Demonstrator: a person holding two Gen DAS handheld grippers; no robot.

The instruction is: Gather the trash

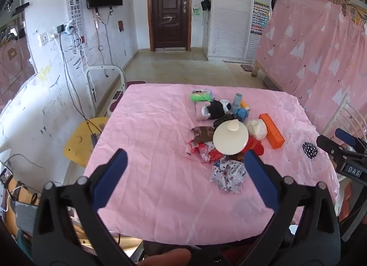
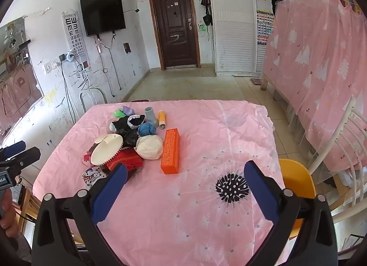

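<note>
Left wrist view: the left gripper (image 1: 184, 177) hangs above the near part of the table (image 1: 146, 128), its blue-padded fingers spread wide with nothing between them but the pink, creased tablecloth. The trash pile (image 1: 226, 137) sits past the fingertips, toward the right of centre: a cream round lid (image 1: 230, 137) with a knob on top, a crumpled printed wrapper (image 1: 228, 175) nearest the gripper, red foil scraps, a white wadded lump (image 1: 257, 128), a rigid orange box (image 1: 271, 130) and black plastic behind. No bin or bag is visible.

Right wrist view: the right gripper (image 2: 184, 188) is likewise wide apart and empty, over the cloth's dandelion print. From here the pile lies ahead and to the left, the orange box (image 2: 170, 151) closest, then the white lump (image 2: 149, 146) and a red crumpled piece (image 2: 125, 160).

Assessment: collection appears not yet begun; this is the approach stage. The next move calls for lowering one gripper onto an outlying item. Soft wrappers should crush and pinch easily; the box needs a grip across its narrow width.
</note>
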